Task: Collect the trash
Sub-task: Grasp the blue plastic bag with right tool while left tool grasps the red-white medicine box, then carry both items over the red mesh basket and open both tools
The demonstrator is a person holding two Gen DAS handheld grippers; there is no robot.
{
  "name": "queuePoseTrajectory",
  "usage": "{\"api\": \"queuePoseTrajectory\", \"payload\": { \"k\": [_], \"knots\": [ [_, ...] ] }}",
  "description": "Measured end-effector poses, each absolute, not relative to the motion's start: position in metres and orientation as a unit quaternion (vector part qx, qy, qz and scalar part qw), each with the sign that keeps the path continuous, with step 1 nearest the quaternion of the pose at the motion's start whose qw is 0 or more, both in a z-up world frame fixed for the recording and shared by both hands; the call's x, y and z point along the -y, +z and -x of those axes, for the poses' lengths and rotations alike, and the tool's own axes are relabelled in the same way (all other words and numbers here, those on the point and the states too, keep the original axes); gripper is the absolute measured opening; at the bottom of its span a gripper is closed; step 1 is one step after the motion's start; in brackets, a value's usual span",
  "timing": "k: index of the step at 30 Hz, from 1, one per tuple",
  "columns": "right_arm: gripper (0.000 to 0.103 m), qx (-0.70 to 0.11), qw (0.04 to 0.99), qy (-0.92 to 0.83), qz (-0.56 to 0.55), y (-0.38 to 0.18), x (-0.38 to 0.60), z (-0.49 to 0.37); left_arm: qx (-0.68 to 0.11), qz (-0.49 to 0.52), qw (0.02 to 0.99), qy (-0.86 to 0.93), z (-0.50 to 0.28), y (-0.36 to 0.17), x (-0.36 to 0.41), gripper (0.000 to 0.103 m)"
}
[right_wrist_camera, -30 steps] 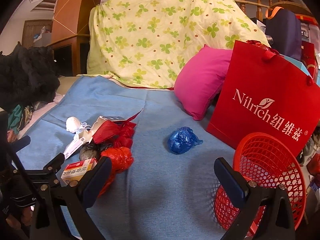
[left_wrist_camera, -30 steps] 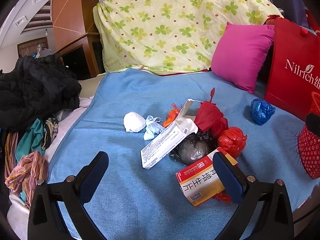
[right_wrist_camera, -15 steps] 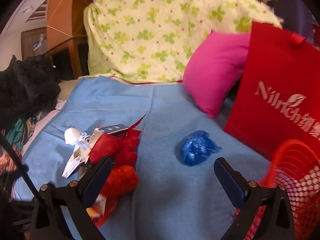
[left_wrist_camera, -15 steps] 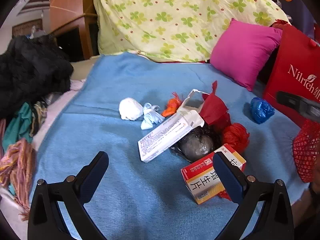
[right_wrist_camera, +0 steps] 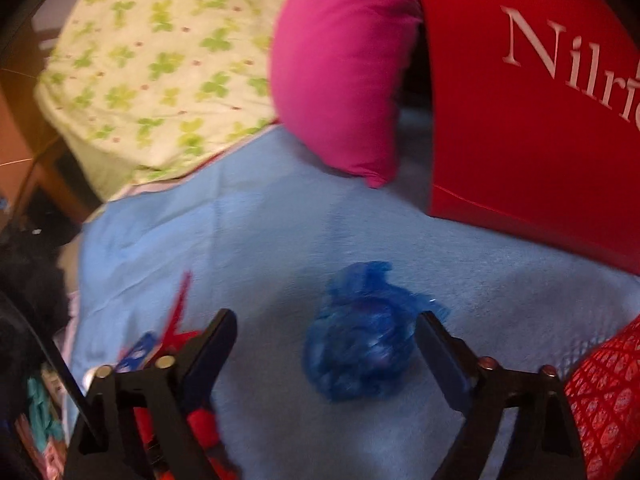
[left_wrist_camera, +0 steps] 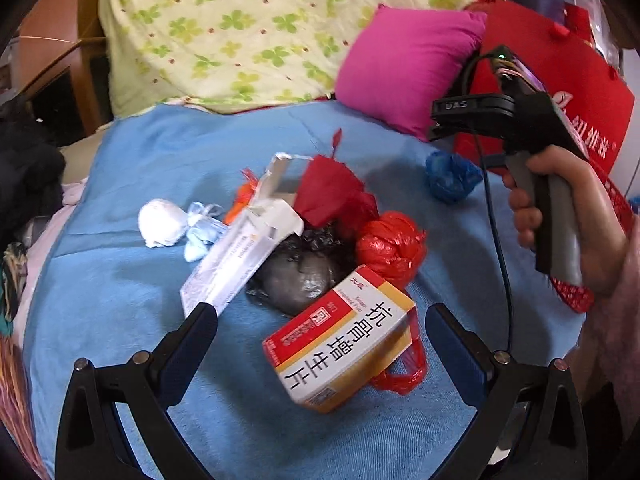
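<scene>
Right wrist view is motion-blurred, so the crumpled blue bag (right_wrist_camera: 360,332) shows no detail, and the red mesh basket (right_wrist_camera: 600,408) is cut off at the lower right edge. Only a sliver of the trash pile shows behind your right gripper's near finger there. In the left wrist view the grey foil wad (left_wrist_camera: 300,276) is half buried under the torn white carton (left_wrist_camera: 236,256) and the red-and-yellow medicine box (left_wrist_camera: 340,340); the print on the carton is too blurred to read. Your right gripper (right_wrist_camera: 326,334) has the blue bag sitting between its fingers, closer to the right-side finger; the jaws have just been closing but the pads do not press the bag yet. Your left gripper (left_wrist_camera: 320,340) is spread wide over the pile, the medicine box lying between its fingers, not gripped. A red knotted bag (left_wrist_camera: 390,240) touches the box's far end; a white wad (left_wrist_camera: 162,222) lies apart to the left on the blue blanket (left_wrist_camera: 120,280). Your right hand (left_wrist_camera: 568,216) wraps the handle, tool tilted down toward the blue bag.
</scene>
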State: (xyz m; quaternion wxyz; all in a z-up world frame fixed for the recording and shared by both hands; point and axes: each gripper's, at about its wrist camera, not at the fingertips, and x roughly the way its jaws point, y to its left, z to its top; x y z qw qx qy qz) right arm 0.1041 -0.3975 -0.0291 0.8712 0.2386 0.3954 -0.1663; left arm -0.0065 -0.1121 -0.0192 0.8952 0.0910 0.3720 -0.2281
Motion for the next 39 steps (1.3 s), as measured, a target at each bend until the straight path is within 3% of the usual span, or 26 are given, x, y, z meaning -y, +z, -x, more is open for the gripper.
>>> {"api": "queuePoseTrajectory", "payload": {
  "k": [2, 4, 8, 14, 23, 30, 39],
  "knots": [
    [0.083, -0.413, 0.862, -0.170, -0.240, -0.041, 0.401, -0.113, -0.385, -0.086, 0.888, -0.237, 0.003, -0.024, 0.113, 0.103],
    [0.065, -0.441, 0.848, -0.173, -0.236, -0.054, 0.403, -0.119, -0.396, -0.082, 0.881, -0.246, 0.000, -0.029, 0.115, 0.097],
    [0.062, -0.437, 0.853, -0.162, -0.236, -0.051, 0.402, -0.118, -0.418, -0.079, 0.867, -0.258, -0.003, -0.041, 0.117, 0.071],
    [0.060, -0.411, 0.871, -0.121, -0.240, -0.026, 0.390, -0.090, -0.424, -0.045, 0.859, -0.283, 0.000, -0.038, 0.110, 0.060],
    [0.060, -0.328, 0.919, -0.045, -0.213, 0.045, 0.360, -0.023, -0.393, -0.029, 0.869, -0.300, 0.018, -0.014, 0.088, 0.054],
    [0.061, -0.247, 0.948, -0.025, -0.201, 0.090, 0.362, 0.055, -0.319, -0.016, 0.902, -0.290, 0.043, 0.021, 0.066, 0.054],
    [0.061, -0.182, 0.949, -0.106, -0.234, 0.093, 0.432, 0.163, -0.254, -0.026, 0.893, -0.371, 0.076, 0.082, 0.172, 0.055]
  ]
}}
